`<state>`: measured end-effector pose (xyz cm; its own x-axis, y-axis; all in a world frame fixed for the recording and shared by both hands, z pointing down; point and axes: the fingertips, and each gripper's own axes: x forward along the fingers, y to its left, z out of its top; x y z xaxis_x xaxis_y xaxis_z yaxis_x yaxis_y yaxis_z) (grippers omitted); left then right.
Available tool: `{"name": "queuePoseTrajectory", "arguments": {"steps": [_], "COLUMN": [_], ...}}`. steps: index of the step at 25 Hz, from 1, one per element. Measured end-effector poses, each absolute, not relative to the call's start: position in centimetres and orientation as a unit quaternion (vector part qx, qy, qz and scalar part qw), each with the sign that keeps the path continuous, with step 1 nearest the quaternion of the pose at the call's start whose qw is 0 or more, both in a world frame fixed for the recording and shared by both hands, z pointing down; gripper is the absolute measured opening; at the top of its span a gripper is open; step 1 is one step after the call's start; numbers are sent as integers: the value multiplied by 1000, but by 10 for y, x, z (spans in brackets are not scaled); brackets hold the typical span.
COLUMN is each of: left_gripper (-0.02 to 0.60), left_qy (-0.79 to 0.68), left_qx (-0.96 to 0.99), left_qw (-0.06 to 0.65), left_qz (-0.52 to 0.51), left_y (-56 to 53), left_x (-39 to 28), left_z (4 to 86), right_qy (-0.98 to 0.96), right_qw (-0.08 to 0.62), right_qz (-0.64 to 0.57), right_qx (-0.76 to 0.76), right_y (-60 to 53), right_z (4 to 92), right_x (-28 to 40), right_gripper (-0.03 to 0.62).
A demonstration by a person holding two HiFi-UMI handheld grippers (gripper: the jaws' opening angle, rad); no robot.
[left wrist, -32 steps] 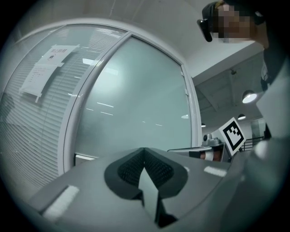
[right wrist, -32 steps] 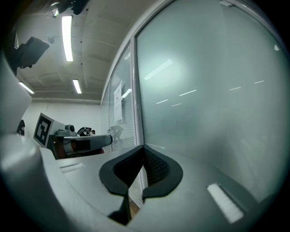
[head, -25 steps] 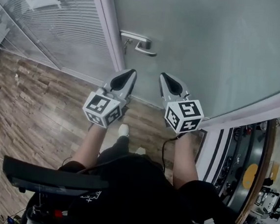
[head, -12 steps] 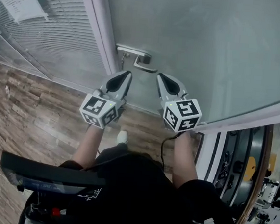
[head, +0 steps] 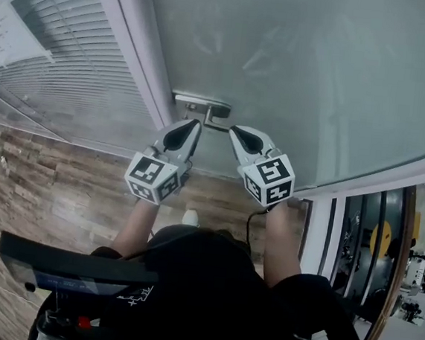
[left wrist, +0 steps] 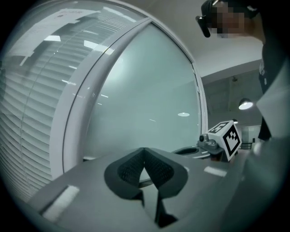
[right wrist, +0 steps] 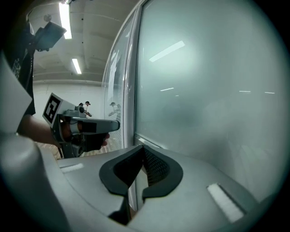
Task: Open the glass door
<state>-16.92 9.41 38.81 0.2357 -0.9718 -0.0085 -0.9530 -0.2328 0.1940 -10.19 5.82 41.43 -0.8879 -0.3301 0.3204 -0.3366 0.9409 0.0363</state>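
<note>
Jaws on both grippers are pinched together with nothing between them. The left gripper and right gripper both sit just below the door handle, tips close to it, though contact isn't clear from the head view. Progress-wise, it looks like barely the start. The glass door around the handle seems shut against its frame, and the lever looks level, not pressed. What's left is probably everything: get onto the lever, push it down, swing the door.

As for writing, a paper sheet hangs well left of the handle, but the print is too small to read. The marker cubes only carry black-and-white squares, and there's no brand visible on the handle.
</note>
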Motion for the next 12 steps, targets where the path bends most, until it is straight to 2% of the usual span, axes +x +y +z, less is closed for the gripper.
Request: {"name": "queuePoseTrajectory", "arguments": {"steps": [3, 8, 12], "left_gripper": [0, 0, 0], "left_qy": [-600, -579, -575], "left_qx": [793, 809, 810], "left_qw": [81, 86, 97], "left_qz": [-61, -60, -60], "left_y": [90, 85, 80], "left_x": [-168, -168, -165], "left_z": [396, 402, 409], "right_qy": [-964, -941, -913], "right_qw": [192, 264, 324], "right_qz": [-18, -105, -179], "right_qx": [182, 181, 173], "right_y": [55, 53, 50], "right_z": [432, 454, 473], "right_x": [-103, -108, -109], "right_gripper": [10, 92, 129]}}
